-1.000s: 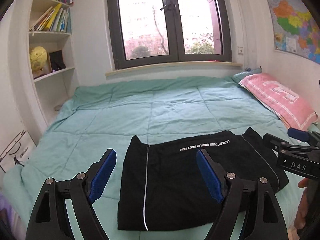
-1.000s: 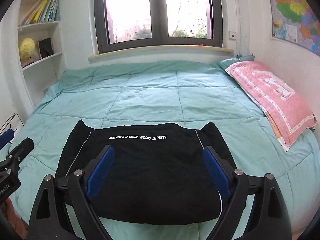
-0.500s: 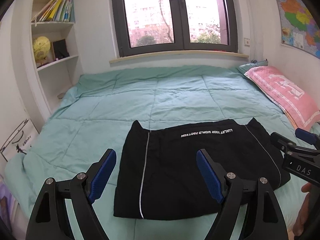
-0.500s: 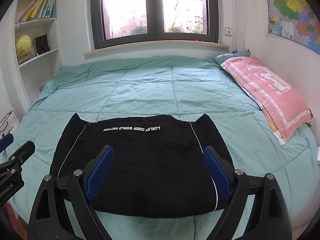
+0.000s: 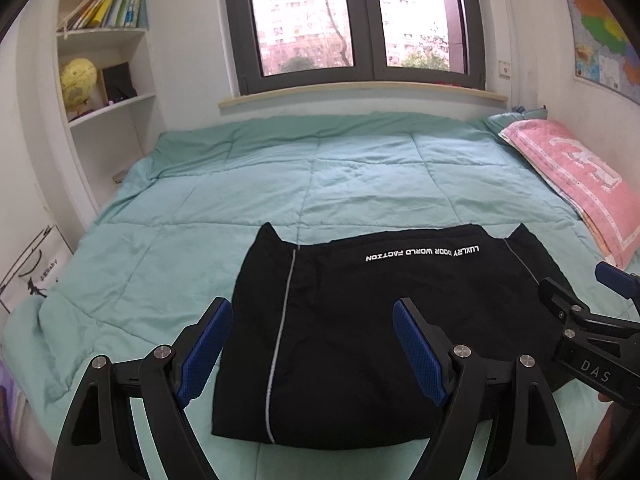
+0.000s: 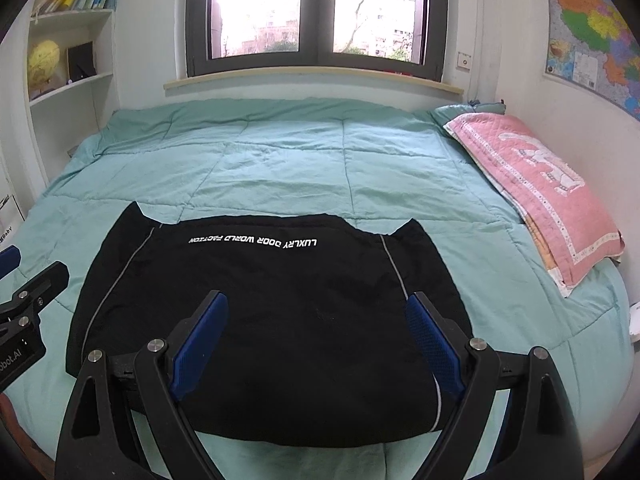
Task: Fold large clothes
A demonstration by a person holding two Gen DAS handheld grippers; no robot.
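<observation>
A black garment [image 5: 360, 320] with white lettering and thin grey stripes lies folded flat on the green quilt [image 5: 320, 184] near the bed's front edge. It also shows in the right wrist view [image 6: 280, 300]. My left gripper [image 5: 312, 344] is open and empty, held above the garment's left half. My right gripper [image 6: 316, 340] is open and empty, held above the garment's near middle. The right gripper also shows at the right edge of the left wrist view [image 5: 580, 320].
A pink pillow [image 6: 532, 192] lies along the right wall. White shelves [image 5: 108, 80] with books and a globe stand at the left. A window [image 5: 356, 20] is behind the bed. A map [image 6: 592, 28] hangs on the right wall.
Both grippers have pulled back and up from the garment, so more of its near edge and the quilt in front shows. The garment has not moved.
</observation>
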